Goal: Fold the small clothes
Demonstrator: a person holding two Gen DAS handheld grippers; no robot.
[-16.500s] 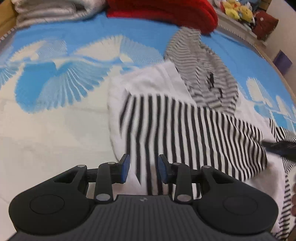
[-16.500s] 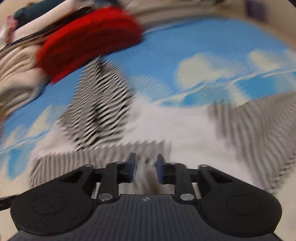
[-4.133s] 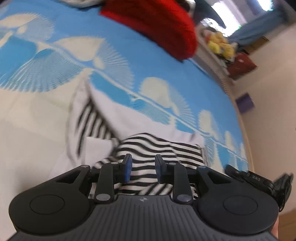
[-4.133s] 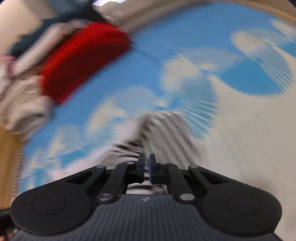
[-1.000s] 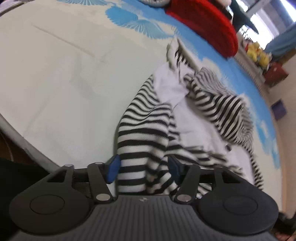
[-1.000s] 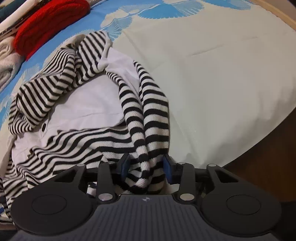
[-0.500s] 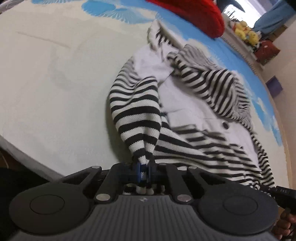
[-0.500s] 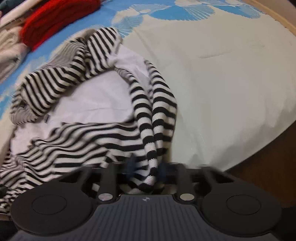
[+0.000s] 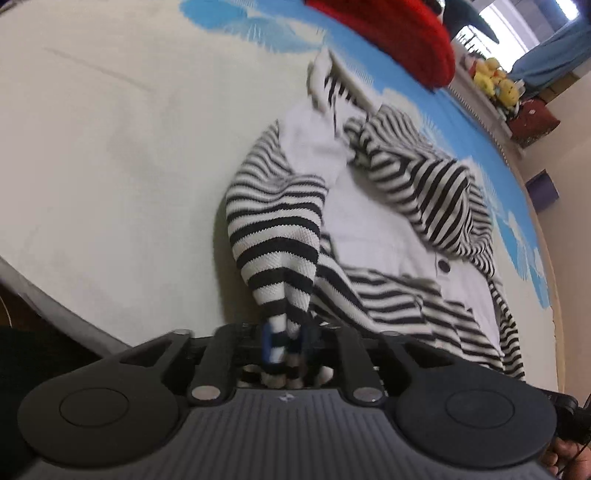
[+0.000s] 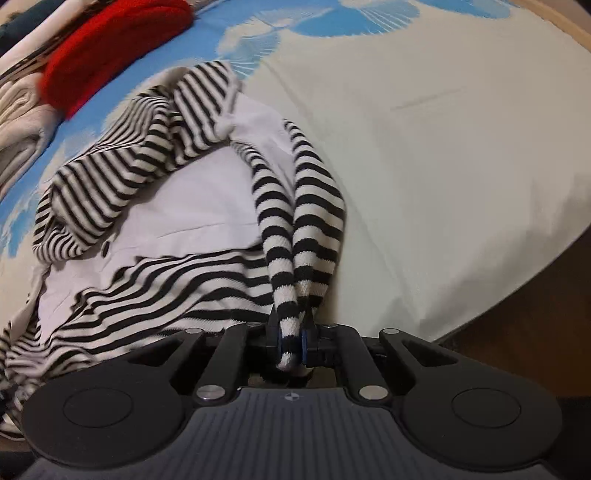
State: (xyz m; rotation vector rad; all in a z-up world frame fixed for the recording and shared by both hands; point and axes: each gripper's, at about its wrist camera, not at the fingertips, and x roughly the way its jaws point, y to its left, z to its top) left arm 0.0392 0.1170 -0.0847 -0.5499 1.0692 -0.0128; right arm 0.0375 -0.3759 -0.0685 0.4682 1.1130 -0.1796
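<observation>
A small black-and-white striped hooded jacket (image 9: 380,221) with a white lining lies crumpled on the bed; it also shows in the right wrist view (image 10: 177,218). My left gripper (image 9: 284,341) is shut on the cuff of one striped sleeve (image 9: 277,236), which rises taut from the bed. My right gripper (image 10: 291,339) is shut on the cuff of the other striped sleeve (image 10: 306,221). The striped hood (image 9: 436,195) lies folded over the lining.
The bed sheet (image 9: 110,147) is cream with blue fan prints. A red knit garment (image 9: 391,33) lies at the far side, also in the right wrist view (image 10: 107,48), next to pale folded clothes (image 10: 18,110). The bed edge (image 10: 517,277) drops off close by. Plush toys (image 9: 495,79) sit on a shelf.
Both grippers went from open around the sleeve cuffs a second ago to shut on them. The sleeves are now pulled taut and lifted slightly.
</observation>
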